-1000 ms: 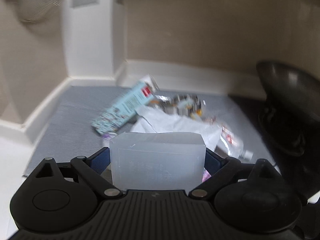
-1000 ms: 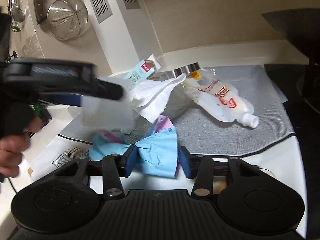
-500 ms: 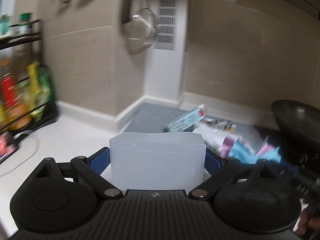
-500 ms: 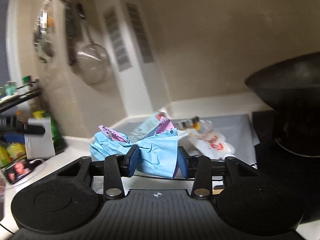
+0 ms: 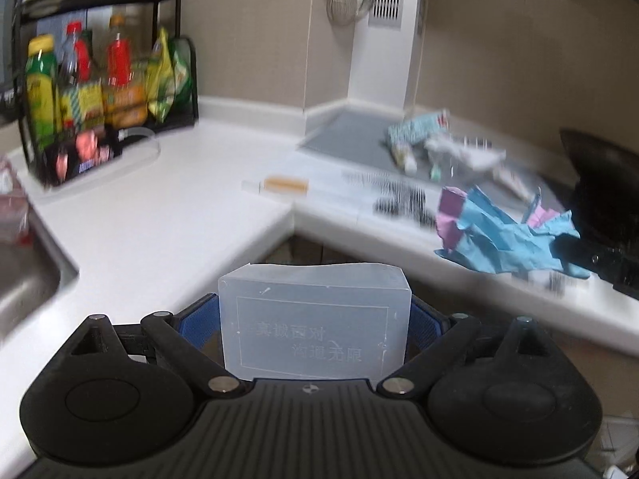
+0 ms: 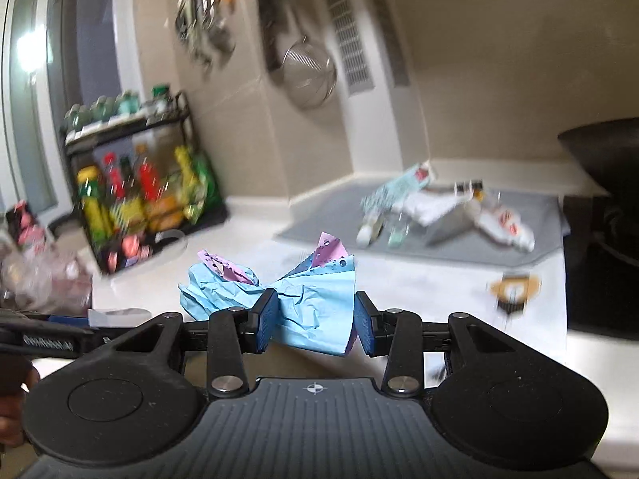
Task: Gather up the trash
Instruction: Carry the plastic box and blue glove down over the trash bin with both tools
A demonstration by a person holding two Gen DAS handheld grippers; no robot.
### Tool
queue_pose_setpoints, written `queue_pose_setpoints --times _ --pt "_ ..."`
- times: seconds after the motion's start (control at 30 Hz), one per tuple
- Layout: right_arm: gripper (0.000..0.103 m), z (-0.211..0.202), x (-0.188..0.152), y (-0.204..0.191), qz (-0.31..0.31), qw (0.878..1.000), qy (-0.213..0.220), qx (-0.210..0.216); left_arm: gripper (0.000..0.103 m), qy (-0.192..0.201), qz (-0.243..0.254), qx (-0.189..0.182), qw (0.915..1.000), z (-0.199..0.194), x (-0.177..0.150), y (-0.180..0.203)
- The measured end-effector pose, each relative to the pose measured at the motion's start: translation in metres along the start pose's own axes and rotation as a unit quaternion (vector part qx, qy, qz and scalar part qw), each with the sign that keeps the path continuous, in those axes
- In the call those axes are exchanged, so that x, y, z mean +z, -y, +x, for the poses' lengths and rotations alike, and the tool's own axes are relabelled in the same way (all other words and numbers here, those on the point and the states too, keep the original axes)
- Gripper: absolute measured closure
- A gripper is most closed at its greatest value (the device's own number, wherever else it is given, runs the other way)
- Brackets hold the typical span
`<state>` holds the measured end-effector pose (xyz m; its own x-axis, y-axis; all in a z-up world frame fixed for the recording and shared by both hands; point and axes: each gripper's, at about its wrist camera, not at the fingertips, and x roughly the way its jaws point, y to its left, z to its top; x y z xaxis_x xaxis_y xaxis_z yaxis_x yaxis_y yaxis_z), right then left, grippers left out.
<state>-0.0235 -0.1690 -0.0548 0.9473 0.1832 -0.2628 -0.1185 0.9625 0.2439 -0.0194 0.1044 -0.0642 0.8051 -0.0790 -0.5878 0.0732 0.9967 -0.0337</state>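
Note:
My left gripper (image 5: 314, 313) is shut on a translucent plastic box (image 5: 315, 319) with printed characters, held off the counter's inner corner. My right gripper (image 6: 315, 319) is shut on crumpled blue and pink paper (image 6: 303, 303), which also shows in the left wrist view (image 5: 503, 239) at the right. More trash lies on a grey mat (image 6: 459, 239): a teal carton (image 6: 399, 189), white paper (image 6: 431, 207) and a clear pouch with red print (image 6: 503, 219). The left gripper's side (image 6: 44, 343) shows at the far left.
A black rack of bottles and packets (image 5: 100, 88) stands at the back left. A sink (image 5: 24, 275) is at the left edge. A black wok (image 5: 599, 175) sits at the right. A strainer (image 6: 307, 76) hangs on the wall. A small wrapper (image 5: 279, 184) lies on the white counter.
Both grippers have pulled back and away from the mat, keeping hold of the box and the paper. The views swung left, bringing the bottle rack and sink into sight.

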Motion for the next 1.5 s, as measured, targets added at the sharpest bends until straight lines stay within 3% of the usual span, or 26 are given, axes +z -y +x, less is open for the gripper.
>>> queue_pose_setpoints --times 0.17,0.5,1.5 --pt "0.059 -0.007 -0.029 -0.009 -0.002 0.998 -0.056 -0.001 0.006 -0.028 -0.013 0.006 0.9995 0.0 -0.038 -0.003" --pt "0.059 0.006 -0.07 -0.015 -0.016 0.991 -0.134 -0.028 0.006 -0.049 -0.003 0.004 0.9988 0.007 -0.055 0.0" --pt "0.059 0.07 -0.128 -0.003 -0.039 0.971 -0.233 -0.048 0.006 -0.124 0.017 0.013 0.992 0.066 -0.089 0.004"
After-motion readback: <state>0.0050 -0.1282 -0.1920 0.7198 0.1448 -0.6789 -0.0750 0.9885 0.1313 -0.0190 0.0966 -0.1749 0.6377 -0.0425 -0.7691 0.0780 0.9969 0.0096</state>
